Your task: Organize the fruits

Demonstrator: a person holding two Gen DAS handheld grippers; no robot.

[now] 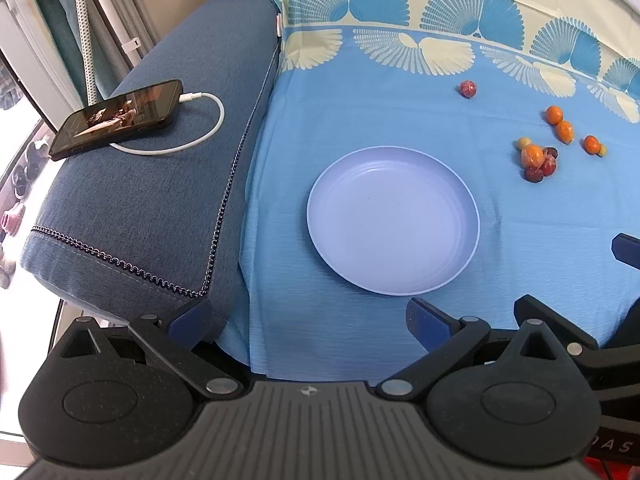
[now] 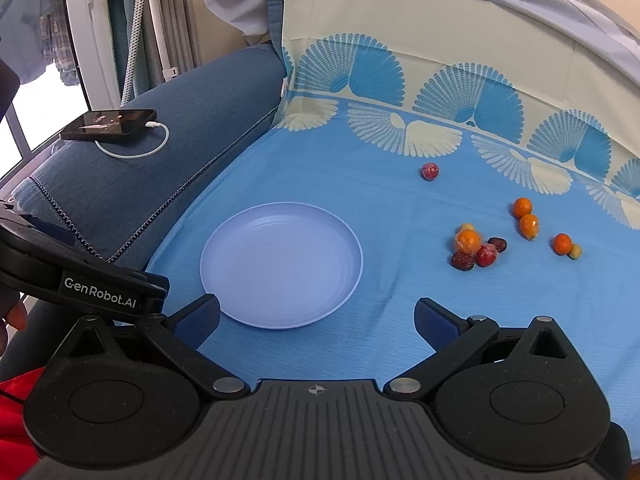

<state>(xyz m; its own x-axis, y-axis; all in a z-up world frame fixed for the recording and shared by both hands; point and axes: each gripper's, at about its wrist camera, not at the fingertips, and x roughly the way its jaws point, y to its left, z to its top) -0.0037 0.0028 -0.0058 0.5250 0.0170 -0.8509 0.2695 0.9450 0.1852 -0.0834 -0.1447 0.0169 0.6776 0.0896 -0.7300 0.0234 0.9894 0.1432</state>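
While fruits (image 2: 480,246) lie beside the plate (image 2: 224,236), both grippers' fingers (image 1: 424,320) gape, holding nothing.

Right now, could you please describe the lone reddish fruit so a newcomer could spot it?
Start at the pale plate on the blue cloth. Look beyond it towards the fan-patterned border: the reddish fruit lies alone there, apart from the clustered orange and dark fruits on the right.

surface: blue cloth (image 2: 360,352) | on it: plate (image 2: 224,248), scattered fruits (image 2: 468,240), possibly wrapped
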